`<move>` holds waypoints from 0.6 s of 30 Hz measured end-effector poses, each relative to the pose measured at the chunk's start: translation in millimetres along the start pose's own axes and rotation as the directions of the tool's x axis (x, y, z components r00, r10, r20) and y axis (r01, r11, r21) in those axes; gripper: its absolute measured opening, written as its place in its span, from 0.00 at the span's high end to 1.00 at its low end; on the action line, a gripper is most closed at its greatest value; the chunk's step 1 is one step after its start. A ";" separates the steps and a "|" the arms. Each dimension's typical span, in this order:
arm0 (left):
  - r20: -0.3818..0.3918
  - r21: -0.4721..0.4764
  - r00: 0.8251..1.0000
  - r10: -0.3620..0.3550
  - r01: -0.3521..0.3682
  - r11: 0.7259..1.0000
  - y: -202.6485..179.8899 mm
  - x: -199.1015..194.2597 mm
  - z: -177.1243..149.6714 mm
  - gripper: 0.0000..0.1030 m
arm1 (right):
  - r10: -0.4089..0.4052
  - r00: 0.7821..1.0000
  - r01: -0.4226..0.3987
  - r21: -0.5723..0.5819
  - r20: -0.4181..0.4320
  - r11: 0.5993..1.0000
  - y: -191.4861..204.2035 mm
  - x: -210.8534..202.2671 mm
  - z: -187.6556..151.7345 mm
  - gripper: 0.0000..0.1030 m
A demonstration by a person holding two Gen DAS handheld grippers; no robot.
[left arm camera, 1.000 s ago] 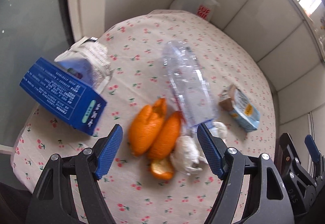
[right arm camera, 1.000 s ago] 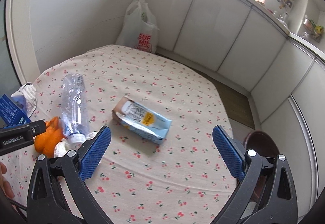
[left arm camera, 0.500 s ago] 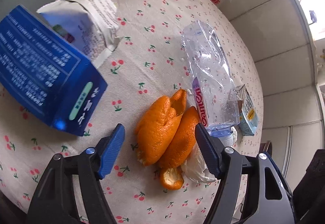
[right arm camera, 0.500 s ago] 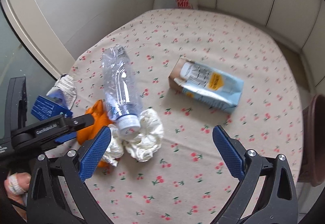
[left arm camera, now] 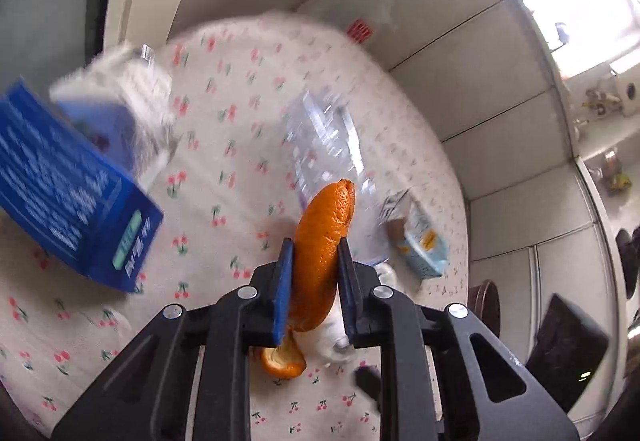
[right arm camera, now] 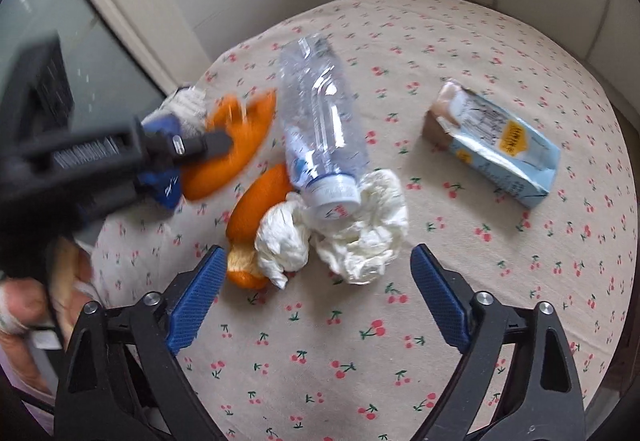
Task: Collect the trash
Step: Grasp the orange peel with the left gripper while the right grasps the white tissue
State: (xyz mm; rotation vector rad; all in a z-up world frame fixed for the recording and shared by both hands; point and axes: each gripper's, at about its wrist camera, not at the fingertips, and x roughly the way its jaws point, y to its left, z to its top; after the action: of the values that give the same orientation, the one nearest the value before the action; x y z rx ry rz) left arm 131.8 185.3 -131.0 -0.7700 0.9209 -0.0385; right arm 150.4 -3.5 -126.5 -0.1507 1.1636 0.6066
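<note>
Having just been closing, the left gripper [left arm camera: 314, 273] pinches a curved orange peel [left arm camera: 322, 253] lifted off the cherry-print tablecloth [right arm camera: 460, 41] for disposal, while the right gripper [right arm camera: 316, 297] gapes empty above crumpled white tissues [right arm camera: 360, 233].

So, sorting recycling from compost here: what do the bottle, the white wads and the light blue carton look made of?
Bottle: clear thin plastic, glossy, creased and see-through. White wads: probably tissue paper, matte and crumpled soft. Light blue carton: seemingly coated paperboard, printed, slight sheen, torn open at one end.
</note>
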 end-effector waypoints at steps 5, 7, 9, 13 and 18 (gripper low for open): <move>0.095 0.072 0.995 0.008 -0.015 0.997 -10.9 -23.5 8.2 0.80 | -0.005 0.998 0.003 -0.028 -0.070 1.000 5.3 23.4 -6.8 0.33; 0.076 0.046 0.997 0.002 -0.006 0.999 -7.0 -20.2 9.2 0.80 | -0.004 0.998 0.003 -0.018 -0.070 1.000 4.0 29.0 -6.7 0.36; 0.058 0.032 0.998 0.001 -0.003 0.999 -4.2 -15.8 9.0 0.80 | 0.003 0.998 -0.004 -0.011 -0.056 1.000 3.5 31.5 -4.3 0.37; 0.049 0.033 0.999 0.003 -0.004 0.999 -2.9 -11.0 9.4 0.80 | 0.003 0.999 -0.004 -0.024 -0.037 1.000 6.8 33.6 1.4 0.44; 0.040 0.028 0.999 0.007 -0.008 1.000 -0.4 -9.7 5.9 0.80 | 0.026 0.998 -0.028 -0.038 -0.053 0.999 10.6 44.8 7.7 0.79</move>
State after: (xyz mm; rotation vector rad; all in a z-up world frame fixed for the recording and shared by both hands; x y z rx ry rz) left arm 130.2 191.8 -121.8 -0.7387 0.8834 -0.0297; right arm 162.7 25.0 -161.3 -0.1850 1.2072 0.6528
